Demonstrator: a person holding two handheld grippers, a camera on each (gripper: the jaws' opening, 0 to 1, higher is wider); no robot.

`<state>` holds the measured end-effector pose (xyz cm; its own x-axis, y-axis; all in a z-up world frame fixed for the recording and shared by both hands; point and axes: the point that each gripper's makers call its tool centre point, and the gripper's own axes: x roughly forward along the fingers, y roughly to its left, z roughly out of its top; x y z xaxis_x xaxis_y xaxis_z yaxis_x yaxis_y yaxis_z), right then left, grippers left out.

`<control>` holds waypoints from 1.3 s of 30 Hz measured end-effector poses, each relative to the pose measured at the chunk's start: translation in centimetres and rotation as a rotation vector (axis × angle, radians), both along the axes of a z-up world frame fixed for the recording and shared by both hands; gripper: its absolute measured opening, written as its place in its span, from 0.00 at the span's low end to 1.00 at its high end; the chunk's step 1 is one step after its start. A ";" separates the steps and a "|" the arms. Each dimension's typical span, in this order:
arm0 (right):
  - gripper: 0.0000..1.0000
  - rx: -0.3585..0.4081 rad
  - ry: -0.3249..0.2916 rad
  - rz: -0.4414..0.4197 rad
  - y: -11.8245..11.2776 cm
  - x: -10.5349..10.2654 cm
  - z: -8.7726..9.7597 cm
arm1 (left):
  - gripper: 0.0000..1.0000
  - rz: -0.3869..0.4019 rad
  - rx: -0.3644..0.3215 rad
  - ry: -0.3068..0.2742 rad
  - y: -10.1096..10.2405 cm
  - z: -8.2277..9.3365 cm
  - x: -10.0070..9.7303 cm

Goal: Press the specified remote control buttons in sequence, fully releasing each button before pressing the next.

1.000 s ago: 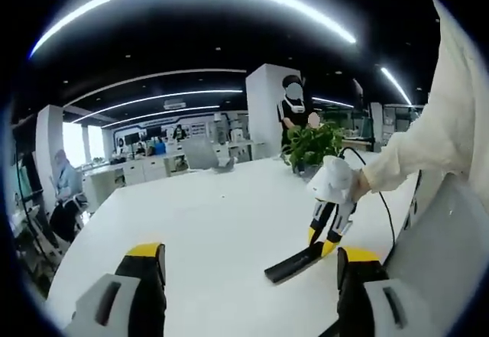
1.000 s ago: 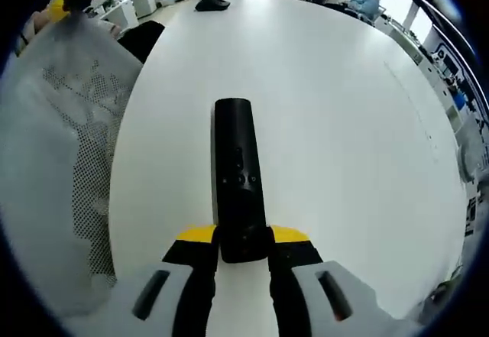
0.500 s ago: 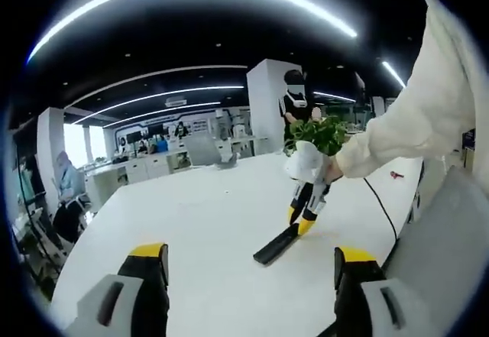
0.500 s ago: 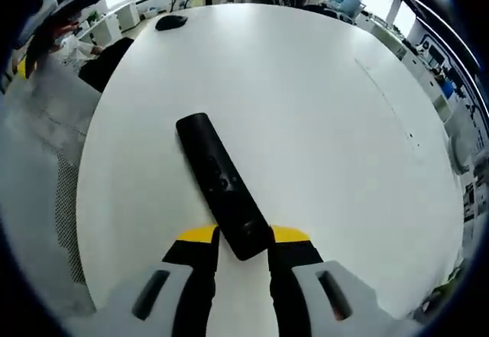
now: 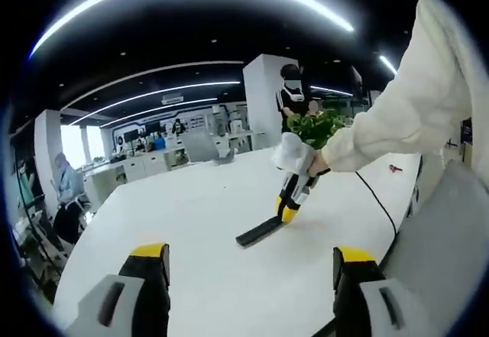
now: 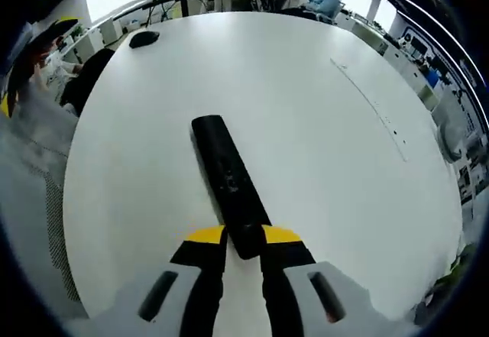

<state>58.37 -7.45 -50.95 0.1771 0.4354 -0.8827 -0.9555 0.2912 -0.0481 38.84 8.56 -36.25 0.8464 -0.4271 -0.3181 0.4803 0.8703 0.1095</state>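
Observation:
A long black remote control (image 6: 226, 173) lies on the white table (image 6: 321, 123), its buttons facing up. My right gripper (image 6: 244, 237) is shut on the remote's near end, yellow tips on either side. In the left gripper view the same right gripper (image 5: 289, 203), held by a hand in a white sleeve (image 5: 397, 119), pinches the remote (image 5: 258, 231), whose far end touches the table (image 5: 191, 215). My left gripper (image 5: 248, 254) hangs above the table's near edge, jaws wide apart with nothing between them.
A potted green plant (image 5: 317, 127) stands at the table's far side, with a black cable (image 5: 376, 203) running past it. A black mouse (image 6: 144, 39) lies near the far edge. A person (image 5: 290, 102) stands by a white pillar; others sit at desks behind.
My right gripper has carried the remote away from the person's body and further onto the table, turning it slightly. The left gripper has stayed open and nearly still.

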 end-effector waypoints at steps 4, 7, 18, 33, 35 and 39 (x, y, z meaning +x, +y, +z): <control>0.15 -0.001 -0.004 -0.026 0.2 0.6 0.1 | 0.92 0.008 -0.012 -0.006 0.2 0.2 0.1; 0.15 -0.015 -0.025 -0.036 0.1 1.6 -0.1 | 0.92 0.014 -0.011 -0.006 0.3 0.2 0.1; 0.24 -0.005 -0.047 -0.084 0.1 1.8 0.0 | 0.91 0.022 -0.009 -0.010 0.6 0.2 -0.2; 1.00 0.331 -0.137 -0.354 -3.7 -5.2 5.4 | 0.93 0.011 -0.013 -0.029 0.3 0.5 -0.5; 1.00 0.364 -0.161 -0.362 -4.5 -7.5 7.1 | 0.94 0.008 -0.015 -0.032 0.3 0.6 -0.4; 1.00 0.387 -0.210 -0.397 -6.7 -11.0 10.0 | 0.94 0.005 -0.017 -0.028 0.2 0.6 -0.3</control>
<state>47.34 -14.20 -40.94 0.5460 0.5832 -0.6015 -0.7514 0.6584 -0.0437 38.53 8.72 -35.67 0.8571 -0.4278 -0.2870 0.4728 0.8745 0.1085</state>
